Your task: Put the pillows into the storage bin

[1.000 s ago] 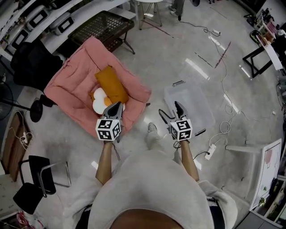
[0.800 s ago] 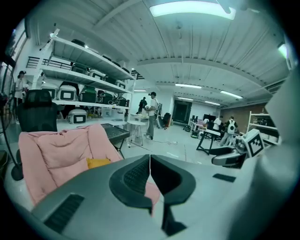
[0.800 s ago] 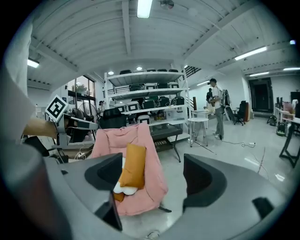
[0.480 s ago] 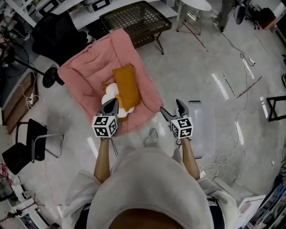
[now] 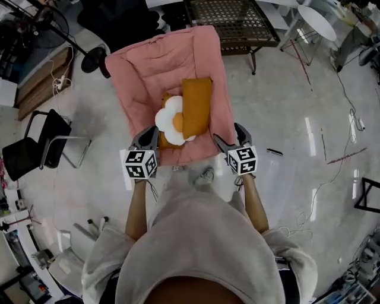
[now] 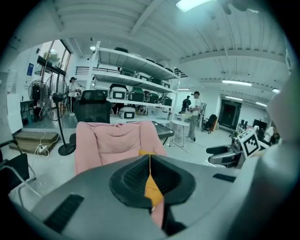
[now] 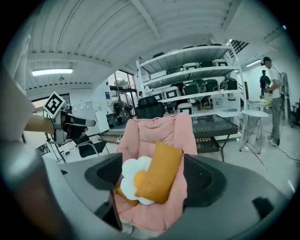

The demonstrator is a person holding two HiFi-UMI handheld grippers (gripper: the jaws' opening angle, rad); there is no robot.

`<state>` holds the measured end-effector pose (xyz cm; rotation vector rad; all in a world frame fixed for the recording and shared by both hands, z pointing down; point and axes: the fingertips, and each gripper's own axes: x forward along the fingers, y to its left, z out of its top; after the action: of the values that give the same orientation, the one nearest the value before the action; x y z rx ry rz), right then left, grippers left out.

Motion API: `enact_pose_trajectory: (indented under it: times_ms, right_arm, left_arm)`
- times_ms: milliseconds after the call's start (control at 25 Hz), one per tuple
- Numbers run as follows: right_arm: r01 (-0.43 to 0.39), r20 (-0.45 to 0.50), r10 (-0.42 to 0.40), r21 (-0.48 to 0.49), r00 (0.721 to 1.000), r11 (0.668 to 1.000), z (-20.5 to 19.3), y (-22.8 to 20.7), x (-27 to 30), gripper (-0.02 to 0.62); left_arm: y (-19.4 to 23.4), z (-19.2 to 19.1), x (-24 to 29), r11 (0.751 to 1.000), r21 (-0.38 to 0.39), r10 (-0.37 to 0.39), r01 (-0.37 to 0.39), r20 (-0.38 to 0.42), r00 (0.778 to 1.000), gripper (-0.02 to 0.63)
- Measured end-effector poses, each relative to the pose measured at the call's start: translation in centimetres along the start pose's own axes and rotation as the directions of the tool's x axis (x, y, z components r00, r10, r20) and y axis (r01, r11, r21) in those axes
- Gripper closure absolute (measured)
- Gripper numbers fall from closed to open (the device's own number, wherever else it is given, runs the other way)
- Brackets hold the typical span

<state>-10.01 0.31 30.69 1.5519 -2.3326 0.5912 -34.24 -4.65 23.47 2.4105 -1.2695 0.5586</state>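
Note:
A long orange pillow [image 5: 196, 107] and a white flower-shaped pillow [image 5: 171, 120] lie on a pink padded chair [image 5: 148, 65]. Part of another orange pillow [image 5: 166, 98] shows under the flower. My left gripper [image 5: 147, 138] hangs shut and empty over the chair's front left corner. My right gripper [image 5: 230, 136] hovers open and empty at the front right corner. In the right gripper view the orange pillow [image 7: 161, 176] and flower pillow [image 7: 132, 172] sit straight ahead between the jaws of the right gripper [image 7: 154, 177]. The left gripper [image 6: 150, 161] faces the pink chair [image 6: 112, 140]. No storage bin shows.
A black wire-mesh table [image 5: 237, 13] stands behind the chair, with a white round table [image 5: 316, 16] to its right. A black folding chair [image 5: 35, 148] and a fan base [image 5: 94, 59] are at the left. A small dark object [image 5: 274, 152] and cables lie on the floor at the right.
The view has swung left: the pink chair with the pillows now sits straight ahead and nearer, and the clear bin on the floor has left the picture. Both grippers keep their state.

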Motion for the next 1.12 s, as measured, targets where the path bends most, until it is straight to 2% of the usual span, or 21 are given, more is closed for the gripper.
enact_pose_trajectory:
  times_ms: [120,280,640,880,1120]
  right_arm:
    - [-0.031,-0.018,0.031,0.000,0.999,1.000,0.4,1.6,3.1,0.202]
    - [-0.038,-0.054,0.038,-0.004,0.998,0.999,0.9,3.1,6.5,0.202]
    - [0.056,-0.117,-0.050,0.056,0.992,0.997,2.7,4.7,13.8,0.202]
    - [0.107,-0.164,-0.089,0.102,0.982,0.989,0.4,4.3,17.4,0.182]
    - [0.096,-0.219,-0.053,0.191,0.974,0.977,-3.7,1.8,21.3,0.148]
  left_arm:
    - [2.6,-0.5,0.0,0.999,-0.031,0.017,-0.017,0.001,1.000,0.594]
    - [5.3,-0.6,1.2,0.998,-0.068,0.001,-0.001,0.007,1.000,0.594]
    - [12.5,0.2,5.1,0.989,-0.102,-0.107,0.104,-0.026,0.994,0.594]
    - [14.6,-2.1,6.6,0.983,-0.115,-0.150,0.141,-0.073,0.986,0.594]
    - [14.5,-3.1,8.2,0.985,-0.124,-0.135,0.123,-0.099,0.986,0.594]
